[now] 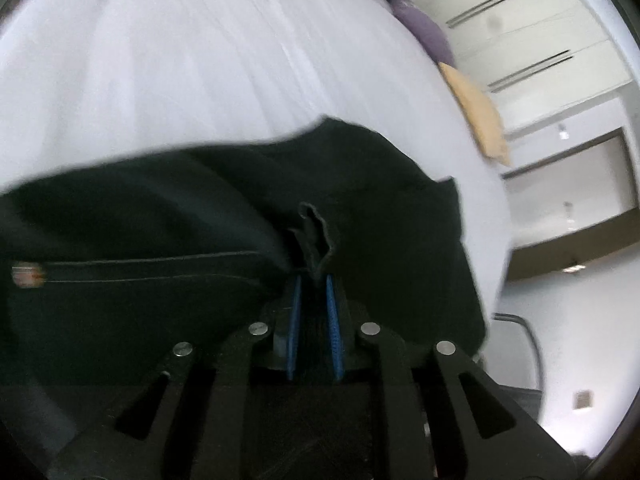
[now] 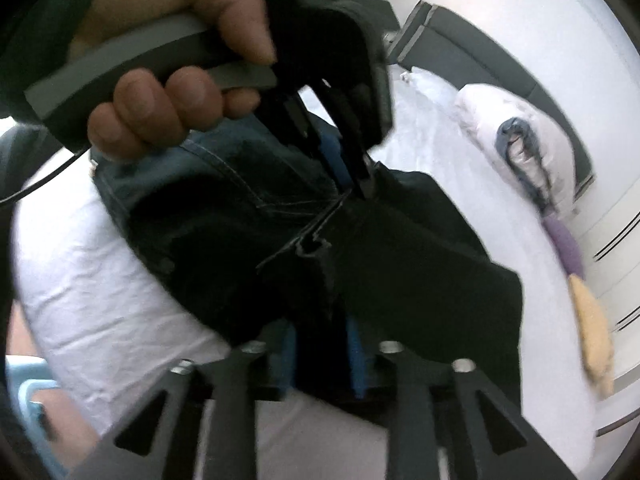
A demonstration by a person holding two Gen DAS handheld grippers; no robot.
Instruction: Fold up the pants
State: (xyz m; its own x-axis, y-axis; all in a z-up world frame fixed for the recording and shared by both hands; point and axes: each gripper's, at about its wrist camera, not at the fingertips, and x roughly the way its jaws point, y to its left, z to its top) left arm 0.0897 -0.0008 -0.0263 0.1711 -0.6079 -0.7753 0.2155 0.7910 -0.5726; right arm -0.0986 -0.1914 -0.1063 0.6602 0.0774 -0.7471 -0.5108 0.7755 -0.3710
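Dark denim pants (image 1: 192, 216) lie bunched on a white bed. In the left wrist view my left gripper (image 1: 314, 280) is shut on a rumpled edge of the pants, which sticks up between its blue pads (image 1: 333, 332). The right wrist view shows the same pants (image 2: 408, 264) in front of my right gripper (image 2: 320, 322). Its blue pads (image 2: 356, 356) stand apart, with dark cloth lying loosely between them. Just beyond, a person's hand (image 2: 168, 96) holds the left gripper (image 2: 354, 184), whose tips pinch the pants' edge close to the right gripper.
White bed sheet (image 1: 180, 60) stretches beyond the pants. A purple cushion (image 1: 428, 32) and a yellow cushion (image 1: 476, 112) lie along the bed's far edge by white wardrobe doors (image 1: 532, 28). A heap of white bedding (image 2: 516, 132) sits near the dark headboard (image 2: 484, 48).
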